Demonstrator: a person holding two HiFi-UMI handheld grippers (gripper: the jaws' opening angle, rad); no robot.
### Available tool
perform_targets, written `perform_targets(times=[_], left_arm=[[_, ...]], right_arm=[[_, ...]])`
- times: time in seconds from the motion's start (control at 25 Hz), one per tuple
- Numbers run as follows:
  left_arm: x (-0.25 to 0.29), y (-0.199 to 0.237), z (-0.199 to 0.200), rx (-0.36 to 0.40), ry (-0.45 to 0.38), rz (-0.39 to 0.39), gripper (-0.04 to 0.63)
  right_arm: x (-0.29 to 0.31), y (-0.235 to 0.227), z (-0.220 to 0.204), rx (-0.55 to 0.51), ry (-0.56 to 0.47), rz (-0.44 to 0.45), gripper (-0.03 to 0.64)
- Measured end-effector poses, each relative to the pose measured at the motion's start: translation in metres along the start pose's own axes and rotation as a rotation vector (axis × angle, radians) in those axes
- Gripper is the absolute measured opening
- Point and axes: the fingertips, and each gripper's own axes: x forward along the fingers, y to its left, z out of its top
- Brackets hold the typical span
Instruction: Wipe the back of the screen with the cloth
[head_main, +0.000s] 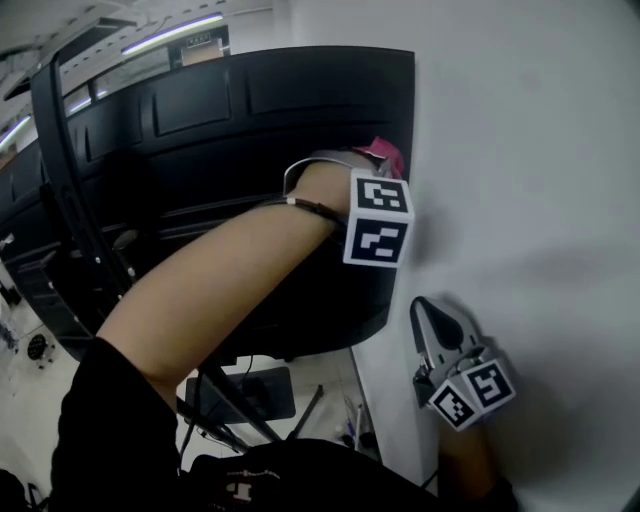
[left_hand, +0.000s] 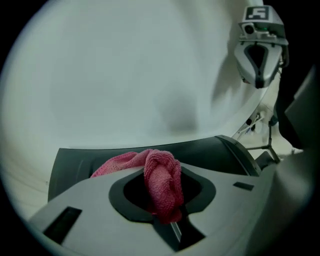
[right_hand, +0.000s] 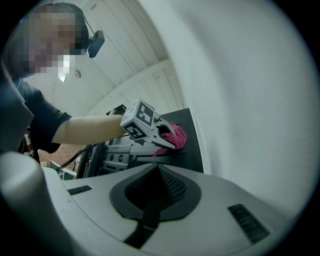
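Observation:
The black back of the screen (head_main: 230, 110) fills the left of the head view. At its right edge my left gripper (head_main: 378, 160) presses a pink cloth (head_main: 383, 156) against the panel, jaws shut on it. The left gripper view shows the cloth (left_hand: 162, 185) bunched between the jaws of my left gripper (left_hand: 165, 207) and spread over the screen's dark edge (left_hand: 85, 157). My right gripper (head_main: 428, 322) hangs lower right by the wall, shut and holding nothing. The right gripper view shows my right gripper (right_hand: 152, 197), the left gripper (right_hand: 161, 136), the cloth (right_hand: 176, 136) and the screen (right_hand: 192, 145).
A white wall (head_main: 530, 150) stands close beside the screen's right edge. A black stand arm (head_main: 62, 160) runs down the left, with more dark monitors behind. Below are a stand base (head_main: 255, 392) and cables on the floor. The right gripper (left_hand: 258, 55) shows at upper right.

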Motion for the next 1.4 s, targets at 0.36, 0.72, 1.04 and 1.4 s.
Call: perform_targets(times=[0.36,0.72,1.04,1.4], left_arm=[[-0.164,-0.103,-0.049,0.046,-0.087,0.162,0.098],[-0.172,-0.139,-0.19,-0.209,0.182,0.373,0.098],[-0.111,-0.156,-0.068,-0.195,-0.084,0.277,0.098],[-0.057,-0.26,-0.176,-0.229,0.283,0.119,0.098]], right_arm=[[0.013,0.034,-0.005,0.021,-0.002,0.105,0.003],[0.023,0.051,-0.017,0.024,0.052,0.133,0.003],[0.01,0.052,-0.02,0.031,0.065,0.113,0.003],[0.008,0.046,-0.046,0.068,0.116,0.112,0.003]])
